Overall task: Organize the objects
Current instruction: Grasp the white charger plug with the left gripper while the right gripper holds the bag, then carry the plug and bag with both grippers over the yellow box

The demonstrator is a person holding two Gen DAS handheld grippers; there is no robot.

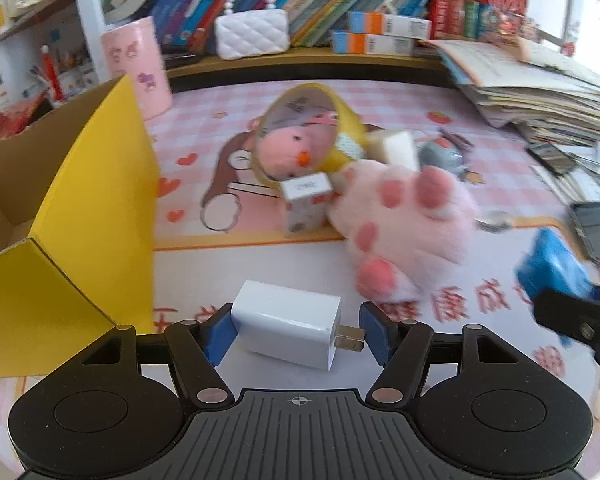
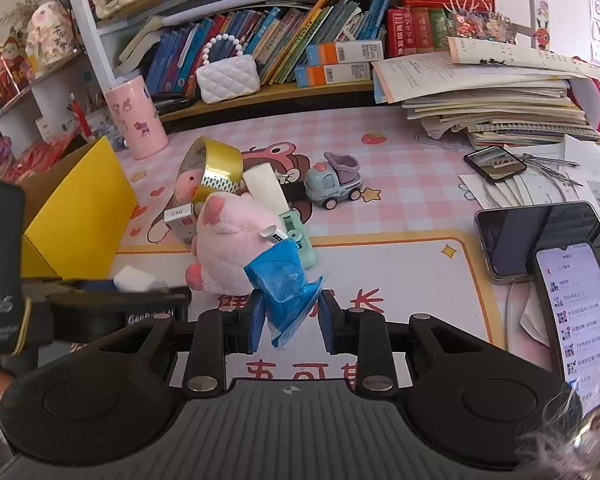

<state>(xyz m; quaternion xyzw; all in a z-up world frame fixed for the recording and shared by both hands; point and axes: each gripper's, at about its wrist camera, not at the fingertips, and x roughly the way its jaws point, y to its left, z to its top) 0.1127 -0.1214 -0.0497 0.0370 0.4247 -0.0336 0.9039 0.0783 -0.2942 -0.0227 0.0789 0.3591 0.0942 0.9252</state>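
Observation:
My left gripper is shut on a white USB charger, its prongs against the right pad; it holds it low over the desk next to the yellow cardboard box. My right gripper is shut on a blue plastic packet, held above the desk in front of the pink plush paw. The paw, a small white carton, a yellow tape roll with a pink plush chick and a toy truck lie in a pile on the mat.
The open box stands at the left. A pink cup, a white quilted purse and a bookshelf stand behind. A stack of papers and phones lie at the right. A mint stapler lies behind the paw.

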